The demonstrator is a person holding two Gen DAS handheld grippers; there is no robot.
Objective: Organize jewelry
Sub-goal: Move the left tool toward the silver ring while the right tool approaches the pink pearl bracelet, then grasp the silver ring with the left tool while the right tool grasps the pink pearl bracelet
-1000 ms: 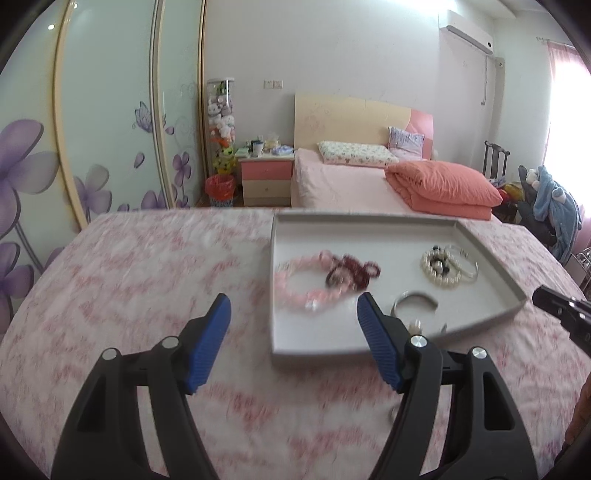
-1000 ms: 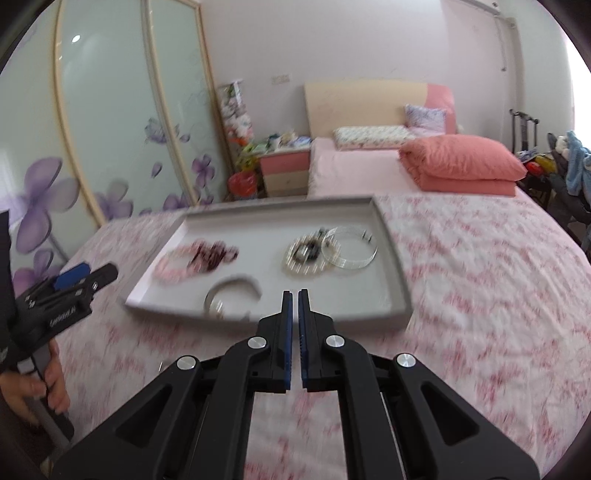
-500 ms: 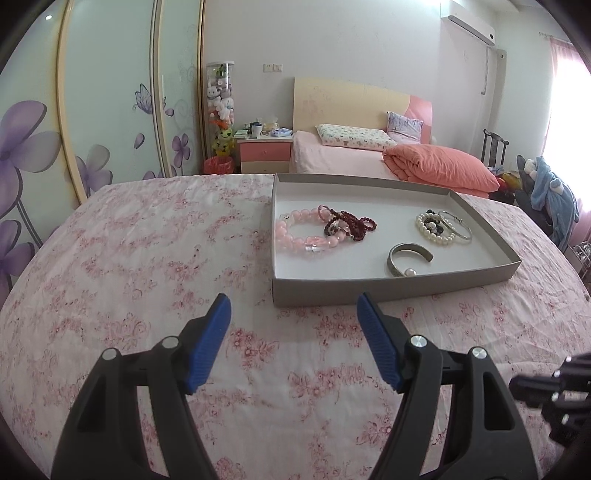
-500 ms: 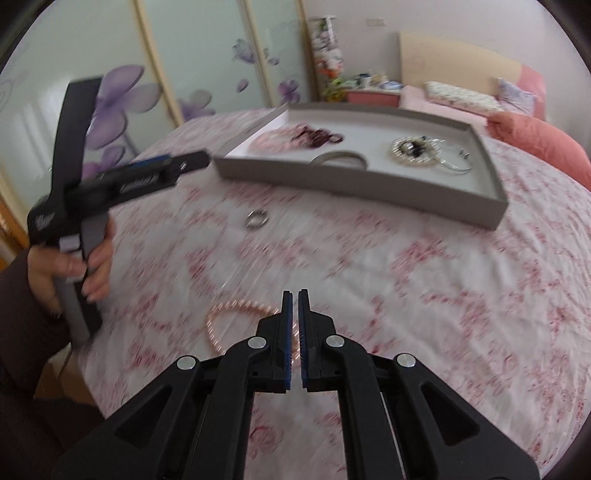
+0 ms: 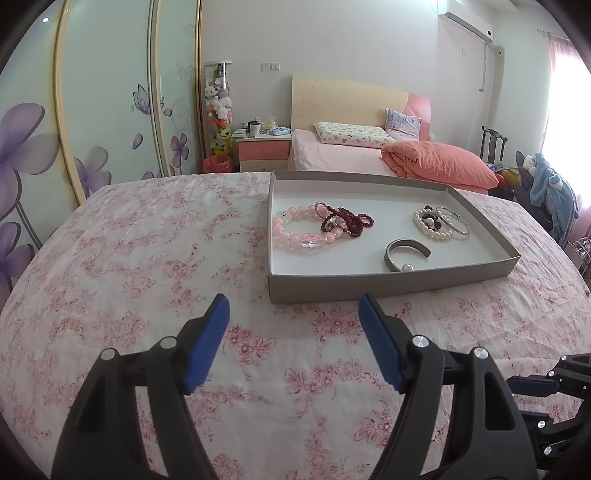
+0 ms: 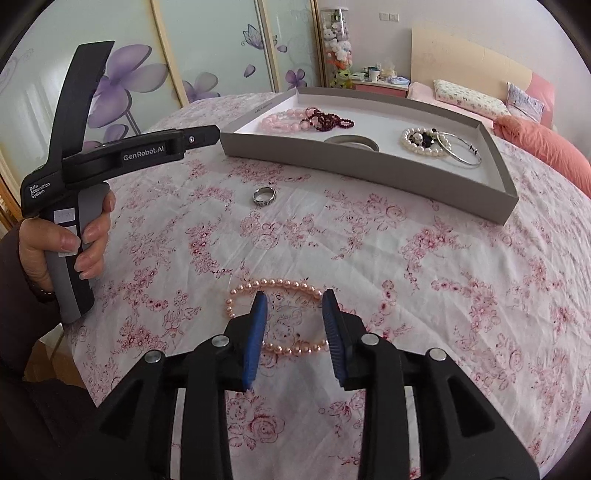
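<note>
This is looking like a bedroom in a home. A bed point(image 5: 332, 158) with a pale headboard point(image 5: 347, 99), a patterned pillow point(image 5: 351, 134) and a folded orange quilt point(image 5: 439, 164) is standing against the far wall. A pink nightstand point(image 5: 263, 151) is sitting beside it, next to a tall clear tube of plush toys point(image 5: 218, 107). Sliding wardrobe doors point(image 5: 103, 110) with purple flowers are lining the left side. An air conditioner point(image 5: 467, 24) is hanging high up, and what may be a curtain is glowing at the right edge.

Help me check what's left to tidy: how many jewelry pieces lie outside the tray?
2: a pink pearl bracelet on the tablecloth under the right claw, and a silver ring near the tray.
</note>
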